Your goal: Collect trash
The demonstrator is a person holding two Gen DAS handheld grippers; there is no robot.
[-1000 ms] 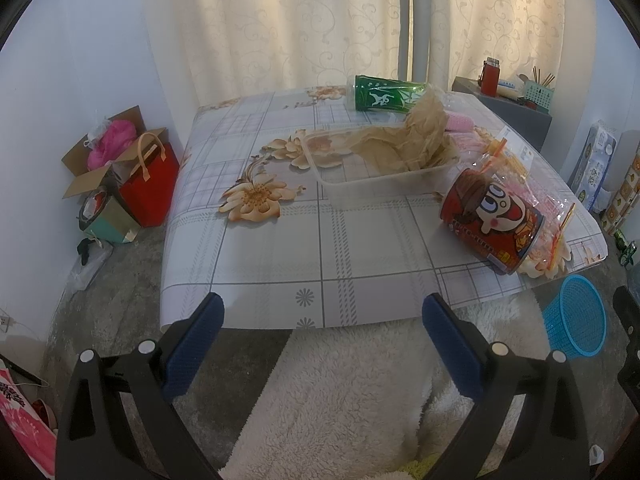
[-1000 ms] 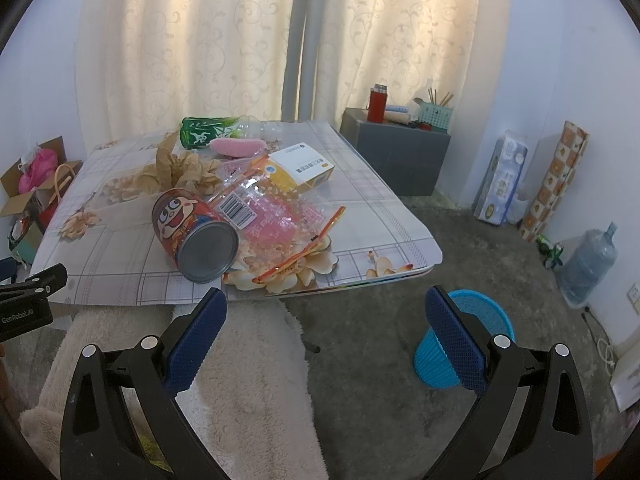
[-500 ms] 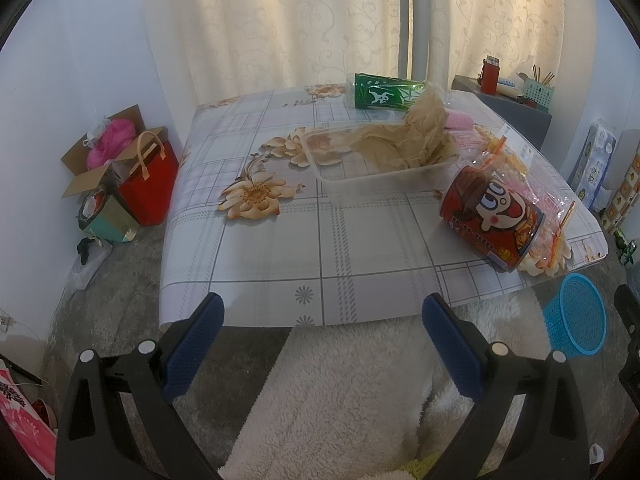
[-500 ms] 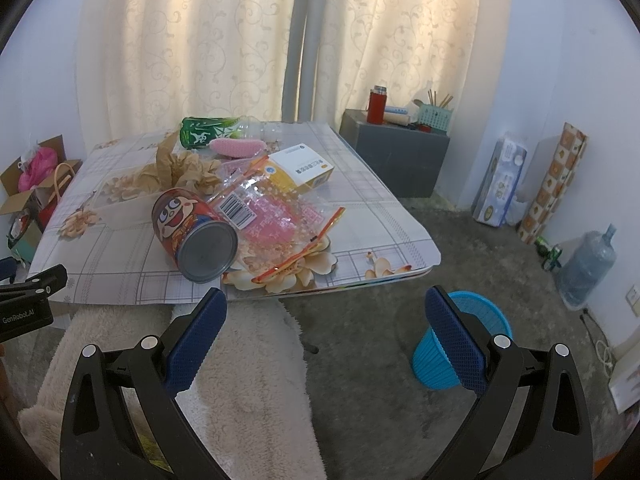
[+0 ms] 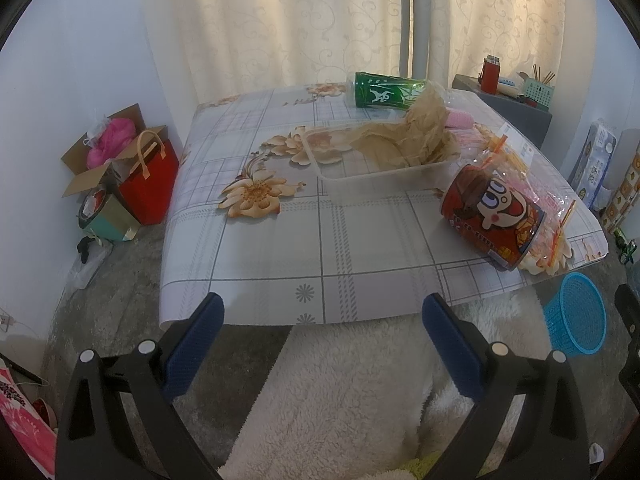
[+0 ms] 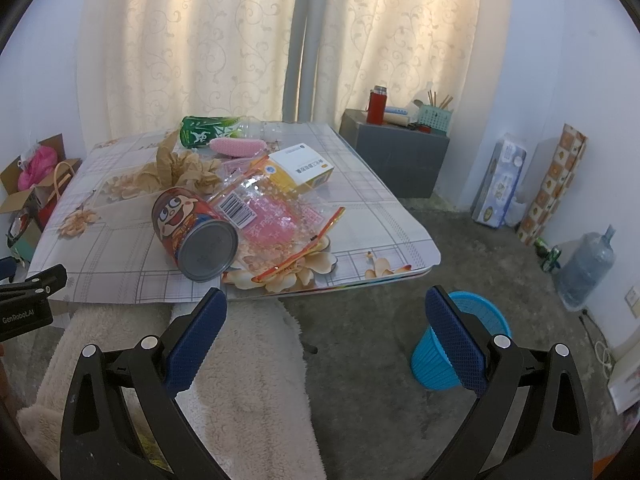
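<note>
Right wrist view: red can (image 6: 195, 236) on its side at the table (image 6: 384, 216) edge, ahead of the right gripper (image 6: 326, 334), nearer its left finger | plastic wrapper (image 6: 276, 224) touching the can | blue basket (image 6: 460, 344) on floor behind right finger | left gripper (image 5: 320, 338) spread wide, empty, short of the table | right gripper likewise wide, empty

A red cartoon can (image 6: 192, 236) lies on its side against a crumpled clear wrapper (image 6: 276, 224).
</note>
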